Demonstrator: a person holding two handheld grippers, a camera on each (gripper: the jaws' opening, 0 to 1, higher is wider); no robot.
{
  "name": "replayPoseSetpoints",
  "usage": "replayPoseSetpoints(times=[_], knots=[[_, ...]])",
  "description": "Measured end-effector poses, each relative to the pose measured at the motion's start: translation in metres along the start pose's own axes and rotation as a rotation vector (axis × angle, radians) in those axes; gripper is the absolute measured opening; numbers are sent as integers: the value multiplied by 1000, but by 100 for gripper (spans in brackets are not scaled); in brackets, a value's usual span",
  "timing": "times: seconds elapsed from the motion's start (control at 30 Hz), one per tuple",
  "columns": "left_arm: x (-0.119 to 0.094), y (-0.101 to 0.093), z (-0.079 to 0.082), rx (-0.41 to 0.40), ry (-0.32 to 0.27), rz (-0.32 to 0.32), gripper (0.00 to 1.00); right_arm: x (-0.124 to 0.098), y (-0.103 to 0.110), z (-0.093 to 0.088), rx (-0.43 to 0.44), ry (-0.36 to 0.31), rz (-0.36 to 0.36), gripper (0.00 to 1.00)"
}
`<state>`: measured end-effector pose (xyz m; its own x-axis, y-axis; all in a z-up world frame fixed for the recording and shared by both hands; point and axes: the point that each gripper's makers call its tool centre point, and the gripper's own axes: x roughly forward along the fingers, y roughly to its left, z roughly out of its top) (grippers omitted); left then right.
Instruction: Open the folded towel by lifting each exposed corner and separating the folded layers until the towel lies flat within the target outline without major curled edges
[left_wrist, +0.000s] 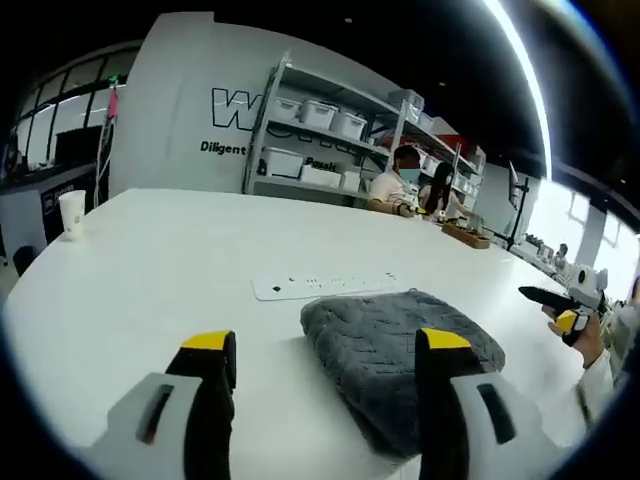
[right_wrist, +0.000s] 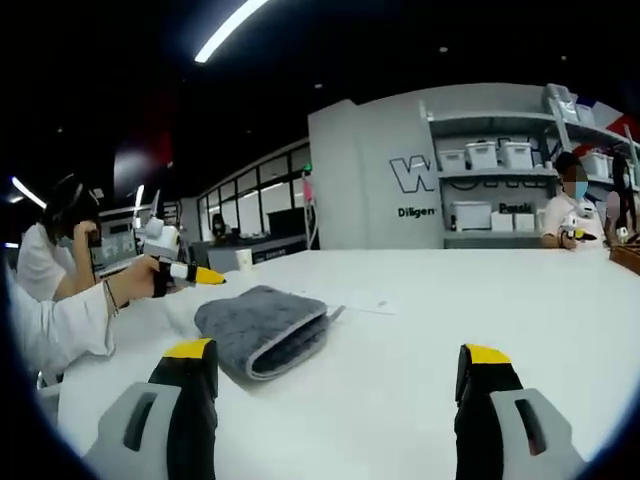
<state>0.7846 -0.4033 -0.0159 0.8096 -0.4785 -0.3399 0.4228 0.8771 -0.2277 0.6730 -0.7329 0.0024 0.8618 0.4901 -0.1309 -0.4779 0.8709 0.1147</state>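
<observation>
Left gripper view first: the gray towel (left_wrist: 400, 355) is sitting folded on the white table (left_wrist: 150, 270), right in front of the left gripper (left_wrist: 325, 362). Its jaws are spread wide with nothing between them, and the right-hand jaw overlaps the towel's near edge in the picture, though I can't tell if it's actually touching. There's a thin white strip (left_wrist: 325, 284) lying just behind the towel. Off to the side you can see the right gripper (left_wrist: 556, 302) hanging in the air, well apart from the towel.

Right gripper view: same towel (right_wrist: 265, 328), folded with the layers stacked and the fold edge facing the camera. The right gripper (right_wrist: 335, 372) is also wide open and empty, short of the towel. The left gripper (right_wrist: 195, 273) hovers just behind it, held by a hand (right_wrist: 130, 285).

So progress-wise, basically 0 so far. No corner lifted, no layer opened, and I can't spot any target outline.
</observation>
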Motion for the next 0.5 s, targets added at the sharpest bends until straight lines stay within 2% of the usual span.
replayPoseSetpoints(times=[0.1, 0.23, 0.37, 0.43, 0.5], knots=[[10, 3, 4, 5, -2, 12, 58, 1, 0, 0, 10, -3, 2, 100], [24, 7, 1, -1, 30, 26, 48, 2, -1, -1, 14, 0, 2, 100], [35, 7, -6, 7, 64, 29, 46, 2, 0, 0, 14, -3, 4, 100], [41, 9, -10, -7, 84, 31, 44, 2, 0, 1, 14, -5, 4, 100], [45, 10, -12, -41, 77, 32, 41, 2, 0, 1, 15, -5, 5, 100]])
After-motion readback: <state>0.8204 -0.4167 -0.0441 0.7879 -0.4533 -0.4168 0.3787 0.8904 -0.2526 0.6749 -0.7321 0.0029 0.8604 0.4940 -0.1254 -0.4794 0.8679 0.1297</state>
